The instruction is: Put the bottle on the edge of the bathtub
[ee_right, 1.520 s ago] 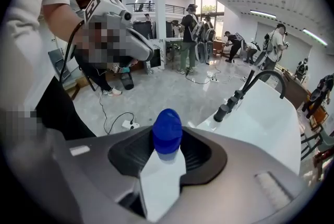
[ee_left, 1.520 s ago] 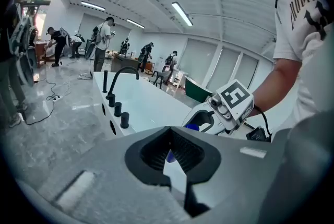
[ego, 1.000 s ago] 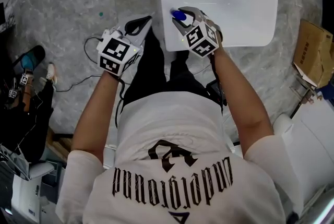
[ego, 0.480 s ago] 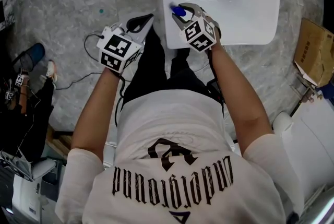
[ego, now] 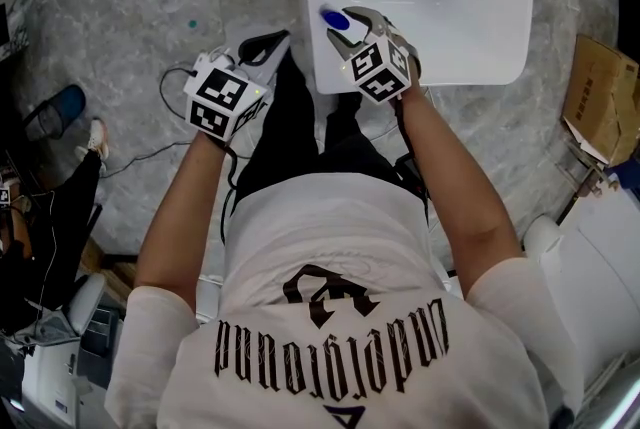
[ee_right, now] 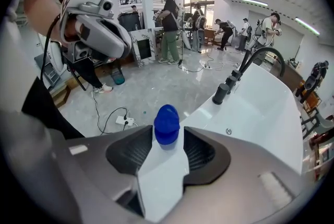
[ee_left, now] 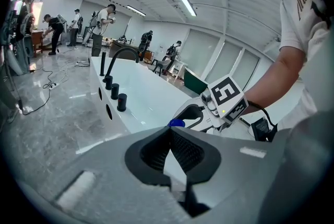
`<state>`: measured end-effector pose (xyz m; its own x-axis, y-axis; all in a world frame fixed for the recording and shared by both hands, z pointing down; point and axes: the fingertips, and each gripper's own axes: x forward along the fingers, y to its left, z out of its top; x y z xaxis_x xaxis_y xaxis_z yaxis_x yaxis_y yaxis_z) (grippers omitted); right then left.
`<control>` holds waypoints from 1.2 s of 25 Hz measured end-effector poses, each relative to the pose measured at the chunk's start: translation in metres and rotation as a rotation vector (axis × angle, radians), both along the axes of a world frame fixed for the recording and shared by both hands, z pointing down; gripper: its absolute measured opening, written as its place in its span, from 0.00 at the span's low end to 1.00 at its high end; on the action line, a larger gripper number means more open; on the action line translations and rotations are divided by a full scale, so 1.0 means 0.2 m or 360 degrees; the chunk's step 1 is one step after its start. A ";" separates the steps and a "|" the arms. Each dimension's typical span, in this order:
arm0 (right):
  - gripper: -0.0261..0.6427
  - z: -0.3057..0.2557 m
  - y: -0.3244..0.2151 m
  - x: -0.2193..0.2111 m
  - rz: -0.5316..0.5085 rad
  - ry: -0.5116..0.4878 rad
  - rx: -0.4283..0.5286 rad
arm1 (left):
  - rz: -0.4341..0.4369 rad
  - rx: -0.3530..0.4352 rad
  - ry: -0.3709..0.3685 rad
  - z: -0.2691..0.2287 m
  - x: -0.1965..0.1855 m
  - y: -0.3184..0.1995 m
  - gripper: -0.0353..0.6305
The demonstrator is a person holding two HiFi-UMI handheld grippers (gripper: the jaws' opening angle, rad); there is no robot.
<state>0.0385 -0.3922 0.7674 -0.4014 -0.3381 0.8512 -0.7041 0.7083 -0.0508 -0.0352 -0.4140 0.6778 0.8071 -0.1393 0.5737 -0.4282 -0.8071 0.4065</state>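
One blue-capped bottle [ee_right: 166,125] | shirt [ego: 320,237] print: gothic lettering, upside down

1. A white T-shirt [ego: 330,257], printed on the back with black gothic lettering and an emblem, is worn over black trousers [ego: 290,132].
2. The left gripper [ego: 266,45] and right gripper [ego: 347,25] are cased in grey, with dark ribbed jaws.
3. Each is topped by a white cube [ego: 225,102] with black square markers.
4. A black cable [ego: 409,142] is run from the right one.
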 end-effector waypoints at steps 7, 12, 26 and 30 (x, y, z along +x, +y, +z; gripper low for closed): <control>0.32 -0.05 0.06 0.07 0.0032 -0.0016 0.0034 | -0.0019 0.0031 -0.0005 -0.02 0.06 0.08 0.06; 0.31 -0.13 0.16 0.13 0.0015 -0.0030 0.0065 | -0.0081 0.0081 0.0028 -0.13 0.14 0.18 0.06; 0.11 -0.99 0.43 0.25 0.0028 -0.0312 0.0427 | -0.0356 0.0398 0.0113 -0.72 0.16 0.56 0.06; 0.08 -1.27 0.53 0.33 0.0049 -0.0353 0.0575 | -0.0387 0.0528 0.0146 -0.93 0.17 0.66 0.06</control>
<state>0.1043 -0.2869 0.5132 -0.5465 -0.6134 0.5701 -0.7251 0.6872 0.0443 -0.0007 -0.2822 0.4918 0.7735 -0.4973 0.3929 -0.5967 -0.7803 0.1872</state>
